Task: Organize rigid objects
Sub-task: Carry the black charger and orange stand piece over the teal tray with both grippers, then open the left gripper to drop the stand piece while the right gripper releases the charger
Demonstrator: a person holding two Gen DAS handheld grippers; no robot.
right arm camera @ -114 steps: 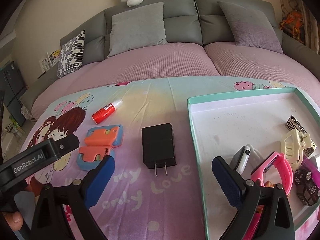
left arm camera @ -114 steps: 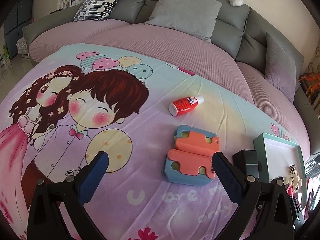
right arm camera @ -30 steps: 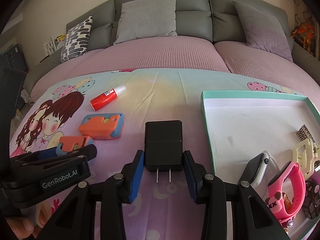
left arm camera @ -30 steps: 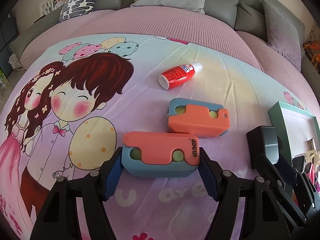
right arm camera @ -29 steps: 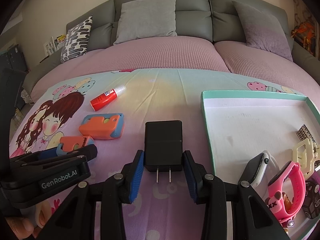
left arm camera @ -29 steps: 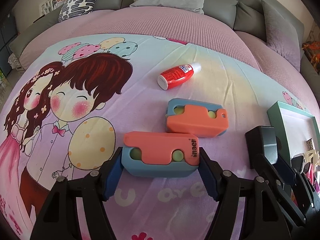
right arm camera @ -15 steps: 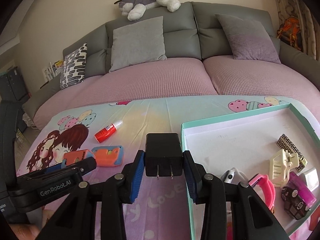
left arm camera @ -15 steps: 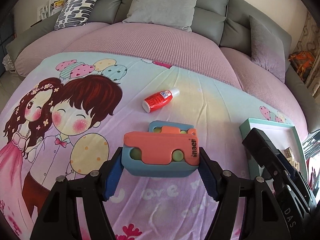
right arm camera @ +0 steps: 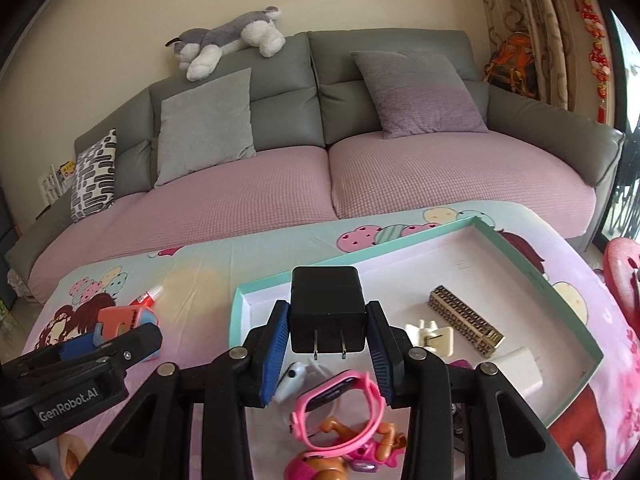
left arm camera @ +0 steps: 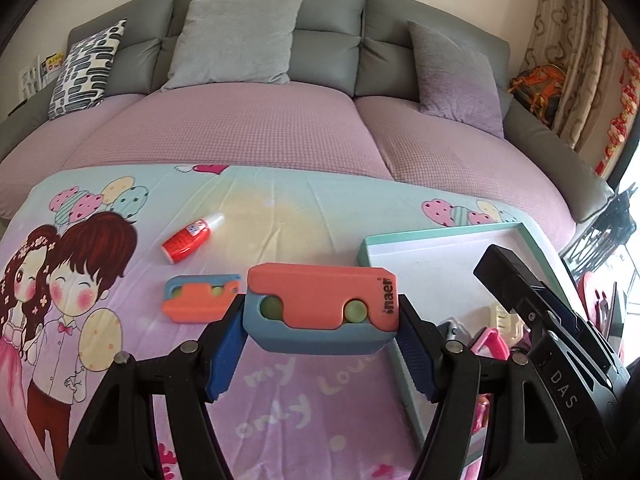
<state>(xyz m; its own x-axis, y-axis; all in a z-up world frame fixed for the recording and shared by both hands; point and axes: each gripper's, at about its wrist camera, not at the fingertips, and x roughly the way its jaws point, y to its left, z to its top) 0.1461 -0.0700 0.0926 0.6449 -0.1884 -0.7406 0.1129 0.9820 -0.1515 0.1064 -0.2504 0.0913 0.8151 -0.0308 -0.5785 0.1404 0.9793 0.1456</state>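
Note:
My left gripper [left arm camera: 322, 332] is shut on an orange and blue toy block [left arm camera: 322, 306] and holds it above the cartoon sheet, beside the left edge of the teal tray [left arm camera: 404, 236]. A second orange and blue block [left arm camera: 198, 298] lies on the sheet to the left. My right gripper [right arm camera: 327, 340] is shut on a black plug adapter [right arm camera: 326, 308] and holds it over the near left part of the teal tray [right arm camera: 536, 276]. The tray holds a pink watch [right arm camera: 340, 408], a cream clip [right arm camera: 432, 336] and a patterned bar [right arm camera: 466, 320].
A red glue bottle [left arm camera: 190, 238] lies on the sheet behind the blocks. A white charger [right arm camera: 520, 370] and a doll [right arm camera: 344, 454] are in the tray. The grey sofa with cushions [left arm camera: 236, 40] and a plush dog [right arm camera: 228, 40] stands behind.
Both grippers have risen and moved right. The left block is now off the sheet near the tray edge. The adapter is now over the tray.

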